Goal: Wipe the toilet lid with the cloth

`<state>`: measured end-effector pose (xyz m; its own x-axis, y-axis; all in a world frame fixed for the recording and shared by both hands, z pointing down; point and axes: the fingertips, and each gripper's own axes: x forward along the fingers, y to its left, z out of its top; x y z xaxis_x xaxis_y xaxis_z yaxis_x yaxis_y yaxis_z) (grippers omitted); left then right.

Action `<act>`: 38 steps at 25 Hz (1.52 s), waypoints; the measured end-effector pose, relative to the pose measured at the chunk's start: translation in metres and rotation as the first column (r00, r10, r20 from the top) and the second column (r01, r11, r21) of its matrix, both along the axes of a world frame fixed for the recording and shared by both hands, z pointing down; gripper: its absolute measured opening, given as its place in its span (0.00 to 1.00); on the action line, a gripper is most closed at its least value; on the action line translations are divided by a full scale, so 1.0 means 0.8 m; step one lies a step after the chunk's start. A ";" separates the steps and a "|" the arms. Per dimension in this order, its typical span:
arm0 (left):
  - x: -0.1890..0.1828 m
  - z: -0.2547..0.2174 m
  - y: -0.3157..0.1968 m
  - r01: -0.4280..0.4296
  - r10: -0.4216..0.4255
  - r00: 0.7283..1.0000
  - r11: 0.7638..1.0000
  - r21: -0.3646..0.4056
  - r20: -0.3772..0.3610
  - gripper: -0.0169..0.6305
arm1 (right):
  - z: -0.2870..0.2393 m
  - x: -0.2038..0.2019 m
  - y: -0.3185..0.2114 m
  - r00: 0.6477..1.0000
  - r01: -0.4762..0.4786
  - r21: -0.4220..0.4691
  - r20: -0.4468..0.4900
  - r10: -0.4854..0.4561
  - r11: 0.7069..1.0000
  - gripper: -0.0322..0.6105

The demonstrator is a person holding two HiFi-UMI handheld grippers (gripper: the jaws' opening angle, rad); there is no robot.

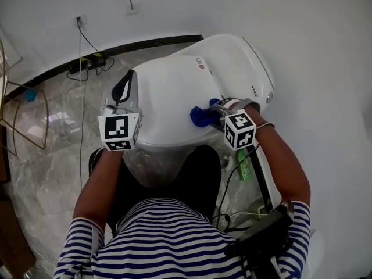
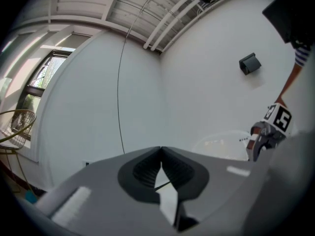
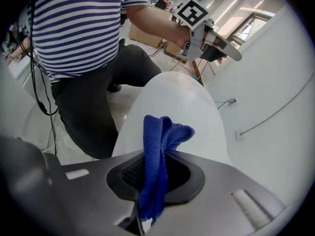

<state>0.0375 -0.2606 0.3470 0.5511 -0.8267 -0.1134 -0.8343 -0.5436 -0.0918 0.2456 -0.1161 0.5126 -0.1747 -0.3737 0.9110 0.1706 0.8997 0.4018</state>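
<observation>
The white toilet lid (image 1: 174, 92) is down, right in front of me. My right gripper (image 1: 210, 110) is shut on a folded blue cloth (image 1: 200, 115), which lies against the lid's right front part. In the right gripper view the blue cloth (image 3: 156, 151) sticks up between the jaws, with the toilet lid (image 3: 172, 100) beyond it. My left gripper (image 1: 123, 86) hovers at the lid's left edge, apart from the cloth. In the left gripper view its jaws (image 2: 160, 150) meet with nothing between them and point up at the white wall.
A green bottle (image 1: 243, 166) stands on the marble floor by the toilet's right side. A power strip with cables (image 1: 87, 64) lies by the back wall. A wire frame (image 1: 23, 112) stands at the left. White walls close in behind and to the right.
</observation>
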 end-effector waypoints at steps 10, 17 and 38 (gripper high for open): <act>0.016 0.001 0.006 -0.009 0.009 1.000 1.000 0.004 0.005 0.03 | 0.015 0.014 0.042 0.999 0.029 -0.099 -0.033 -0.033 0.995 0.15; 0.019 0.001 0.009 -0.014 0.014 1.000 1.000 0.005 0.006 0.03 | 0.019 0.013 0.052 0.999 0.029 -0.131 -0.034 -0.034 0.991 0.15; -0.041 0.014 0.021 0.089 -0.088 0.996 0.996 -0.016 0.009 0.03 | -0.047 -0.045 -0.250 0.999 -0.043 0.129 -0.026 0.047 0.991 0.15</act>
<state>0.0050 -0.2438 0.3581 0.4765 -0.8740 -0.0952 -0.8785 -0.4692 -0.0903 0.2093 -0.3162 0.4748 -0.1291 -0.4945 0.8595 0.1445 0.8482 0.5097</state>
